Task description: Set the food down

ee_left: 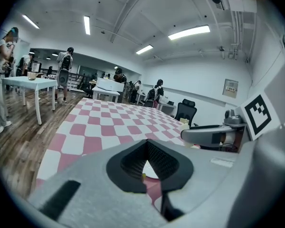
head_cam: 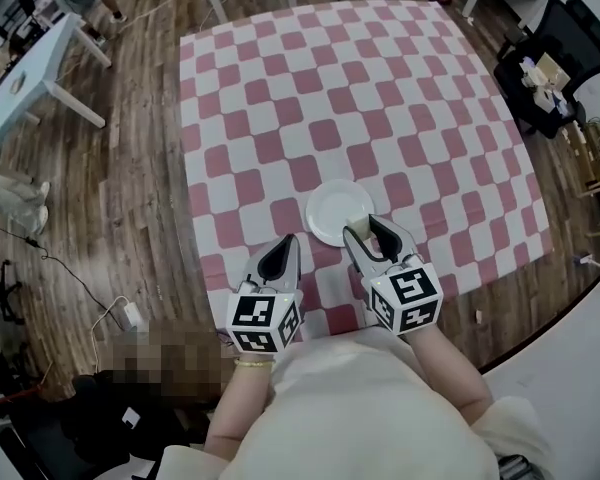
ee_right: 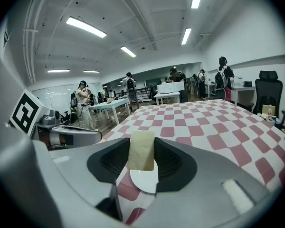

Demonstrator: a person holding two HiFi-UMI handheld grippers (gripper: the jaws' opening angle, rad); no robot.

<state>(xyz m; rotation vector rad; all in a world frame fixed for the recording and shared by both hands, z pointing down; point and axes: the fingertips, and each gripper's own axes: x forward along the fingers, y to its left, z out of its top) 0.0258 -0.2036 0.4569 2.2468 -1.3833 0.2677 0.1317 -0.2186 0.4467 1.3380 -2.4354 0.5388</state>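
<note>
A pale yellow flat slab of food [ee_right: 141, 150] stands upright between the jaws of my right gripper [ee_right: 142, 152], which is shut on it. It hangs just above the near rim of an empty white plate [head_cam: 336, 211] on the pink-and-white checkered tablecloth [head_cam: 360, 98]. In the right gripper view the plate [ee_right: 145, 180] shows below the food. My left gripper [head_cam: 289, 240] hovers left of the plate near the table's front edge, its jaws shut with nothing held. In the left gripper view a sliver of the plate [ee_left: 150, 172] shows through the jaw gap.
A black office chair [head_cam: 548, 60] with boxes on it stands at the table's right. A white table [head_cam: 28, 80] stands on the wooden floor at the left. A cable and power adapter [head_cam: 130, 315] lie near the front left. Several people stand in the far background.
</note>
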